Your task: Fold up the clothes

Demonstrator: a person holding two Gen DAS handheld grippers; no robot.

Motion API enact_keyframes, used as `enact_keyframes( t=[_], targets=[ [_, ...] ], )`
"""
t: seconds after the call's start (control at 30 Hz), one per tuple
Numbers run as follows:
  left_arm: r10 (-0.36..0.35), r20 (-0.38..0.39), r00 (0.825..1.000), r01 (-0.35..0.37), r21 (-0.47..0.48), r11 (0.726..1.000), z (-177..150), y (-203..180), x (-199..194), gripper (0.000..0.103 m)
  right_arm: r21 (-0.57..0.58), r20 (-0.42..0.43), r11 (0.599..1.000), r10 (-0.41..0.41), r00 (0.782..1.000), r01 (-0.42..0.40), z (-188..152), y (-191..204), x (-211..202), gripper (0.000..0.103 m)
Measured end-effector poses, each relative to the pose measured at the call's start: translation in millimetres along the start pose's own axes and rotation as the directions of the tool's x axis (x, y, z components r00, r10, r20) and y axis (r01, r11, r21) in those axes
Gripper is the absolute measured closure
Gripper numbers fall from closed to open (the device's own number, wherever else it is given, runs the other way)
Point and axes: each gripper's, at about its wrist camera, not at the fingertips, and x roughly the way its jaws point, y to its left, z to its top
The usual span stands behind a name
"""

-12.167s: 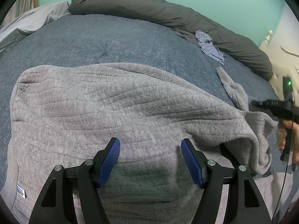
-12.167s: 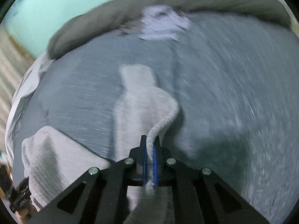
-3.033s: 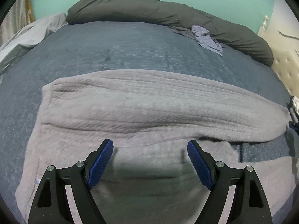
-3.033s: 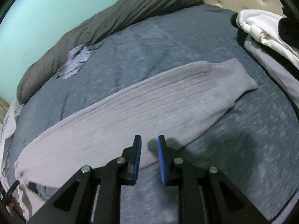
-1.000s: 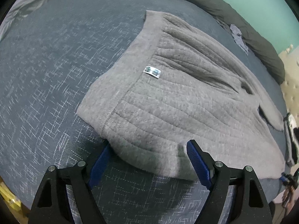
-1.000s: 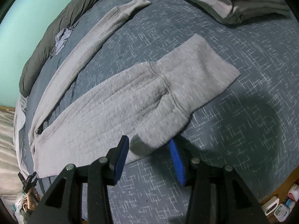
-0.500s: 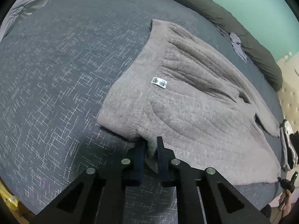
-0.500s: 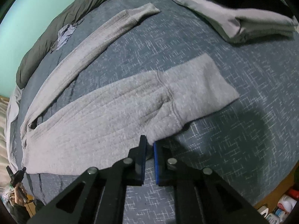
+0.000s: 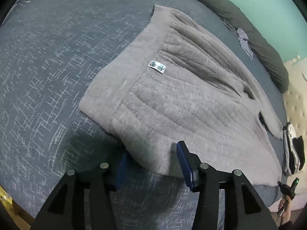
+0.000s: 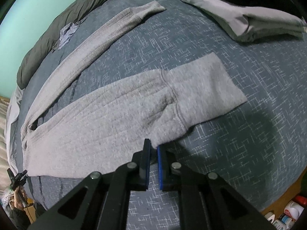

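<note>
Lifting cleanly needs both corners pinched: the right gripper [image 10: 153, 151] is clamped on the sweater [image 9: 191, 103] edge, flat on the bed [image 9: 48, 57]. The left gripper's [image 9: 151, 163] jaws are opening around the hem; it should reclose before raising.

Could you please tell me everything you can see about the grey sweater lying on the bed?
The grey sweater is a thick, fuzzy ribbed knit, spread flat on the dark blue bedspread. A small white label lies on its surface. One long sleeve stretches away towards the dark duvet. The right gripper is shut on its near edge; the left gripper straddles the hem, jaws opening.
</note>
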Motion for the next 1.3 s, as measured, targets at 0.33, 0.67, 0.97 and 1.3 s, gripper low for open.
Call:
enact_keyframes(
  t=[0.33,0.67,0.97,1.3],
  targets=[
    [-0.02,0.022,1.0,0.022,-0.073,0.997,4.7,-2.2,9.4,0.043,-0.004,0.003,1.0,0.019,1.0,-0.019,-0.6,0.5,-3.2,0.097],
    [-0.005,0.044,0.999,0.008,-0.054,0.998,4.0,-13.0,9.0,0.041,-0.001,-0.002,1.0,0.013,1.0,-0.013,0.1,1.5,1.1,0.097],
    [0.017,0.074,0.997,-0.02,0.041,0.999,12.2,-28.4,-12.5,0.091,-0.02,0.013,1.0,0.019,1.0,-0.019,7.8,6.1,-14.6,0.098],
    [-0.031,0.097,0.995,0.022,0.091,0.996,17.1,-22.4,-75.1,0.096,-0.083,0.037,0.995,0.057,0.998,-0.054,14.4,11.7,-69.8,0.1]
  ],
)
